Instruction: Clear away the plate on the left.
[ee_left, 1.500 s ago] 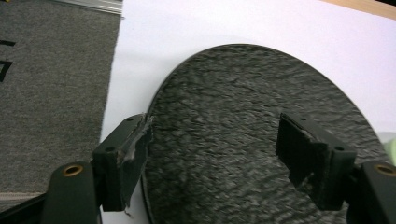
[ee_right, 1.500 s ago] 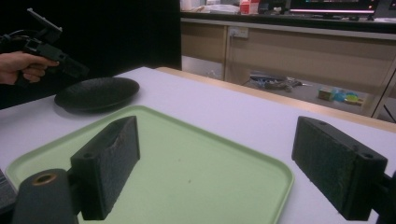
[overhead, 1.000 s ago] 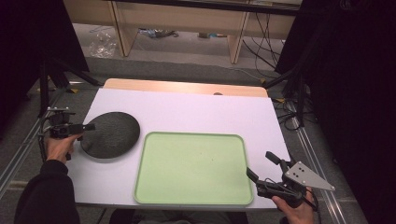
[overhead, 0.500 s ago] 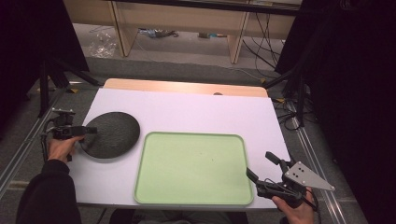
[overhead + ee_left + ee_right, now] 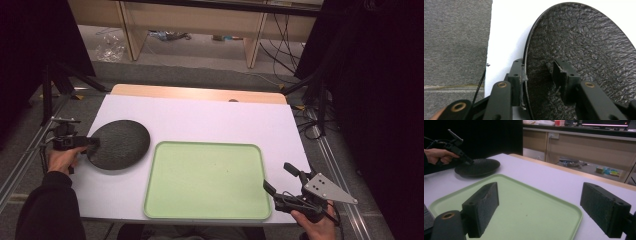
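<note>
A round black textured plate (image 5: 120,145) lies on the white table top, left of a light green tray (image 5: 150,190). My left gripper (image 5: 92,142) reaches level over the plate's left rim. In the left gripper view the rim of the plate (image 5: 584,50) stands between the jaws of the left gripper (image 5: 539,72). One pad is outside at the rim and the other is over the inner surface, with a gap left. These jaws have just been closing. My right gripper (image 5: 280,177) stands open at the tray's near right corner, with nothing between its pads (image 5: 484,207).
The tray (image 5: 576,213) is bare apart from a small speck. The white table top (image 5: 210,117) ends in a wooden strip at the far edge. Metal rails run along both sides of the table. Shelving, cables and a plastic bag lie on the floor beyond.
The left gripper has shifted slightly to the right onto the plate's left rim. The right gripper and the tray have not moved.
</note>
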### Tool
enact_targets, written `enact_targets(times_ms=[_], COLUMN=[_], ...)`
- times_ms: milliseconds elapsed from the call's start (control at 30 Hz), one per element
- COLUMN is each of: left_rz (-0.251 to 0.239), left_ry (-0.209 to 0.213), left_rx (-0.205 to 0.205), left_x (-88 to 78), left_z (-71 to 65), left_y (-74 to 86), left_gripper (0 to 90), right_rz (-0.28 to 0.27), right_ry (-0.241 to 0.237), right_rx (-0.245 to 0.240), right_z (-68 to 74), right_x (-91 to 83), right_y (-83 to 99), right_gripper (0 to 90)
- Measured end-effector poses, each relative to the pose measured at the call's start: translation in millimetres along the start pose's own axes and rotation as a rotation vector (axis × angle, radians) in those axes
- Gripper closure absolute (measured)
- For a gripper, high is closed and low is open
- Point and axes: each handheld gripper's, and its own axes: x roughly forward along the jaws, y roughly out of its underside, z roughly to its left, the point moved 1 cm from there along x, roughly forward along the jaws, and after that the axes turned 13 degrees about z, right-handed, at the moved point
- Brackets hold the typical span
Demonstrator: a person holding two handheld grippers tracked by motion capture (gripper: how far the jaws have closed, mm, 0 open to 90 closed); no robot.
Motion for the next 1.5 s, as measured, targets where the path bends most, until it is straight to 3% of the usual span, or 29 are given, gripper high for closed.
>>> enact_targets(times_ms=[133,333,533,667,733,967,1133,1200,1233,1333,1500], left_rz=[-0.021,-0.076,-0.118,-0.129,-0.123,-0.134,-0.142,-0.149,-0.15,-0.152,-0.151], left_ry=[0.059,0.114,0.133,0.097,0.05,0.042,0.005,0.021,0.02,-0.053,-0.122], left_rx=[-0.038,-0.018,0.013,0.052,0.068,0.078,0.124,0.129,0.142,0.208,0.302], left_x=[-3.1,-16.3,-29.2,-39.7,-43.1,-53.9,-64.2,-70.1,-72.4,-78.4,-83.6], left_z=[4.7,-0.5,-11.3,-28.8,-37.1,-47.2,-63.8,-73.8,-77.8,-100.9,-125.4], left_y=[1.3,-1.5,-4.6,-8.5,-9.9,-9.5,-11.5,-12.5,-12.9,-15.4,-16.1], left_gripper=[67.8,74.4,79.6,81.7,81.4,83.1,84.1,85.0,85.9,86.1,86.1], right_rz=[-0.008,0.003,-0.001,0.004,-0.003,0.005,-0.02,-0.017,0.001,0.007,-0.001], right_ry=[-0.005,0.002,-0.004,0.001,-0.004,0.0,-0.013,-0.012,-0.006,-0.007,-0.003], right_rx=[0.0,-0.007,-0.008,-0.009,-0.008,-0.011,-0.002,-0.002,-0.01,-0.014,-0.018], right_z=[0.2,0.3,0.3,0.3,0.4,0.1,0.8,0.7,0.2,0.7,1.0], right_x=[1.0,0.2,0.2,0.0,0.4,-0.6,1.5,1.5,-0.1,-0.6,0.3], right_y=[-0.1,-0.5,-0.2,-0.4,-0.5,-0.5,-0.3,-0.4,-0.5,-0.8,-0.6], right_gripper=[16.2,16.2,16.2,16.3,16.2,16.2,16.2,16.2,16.2,16.2,16.3])
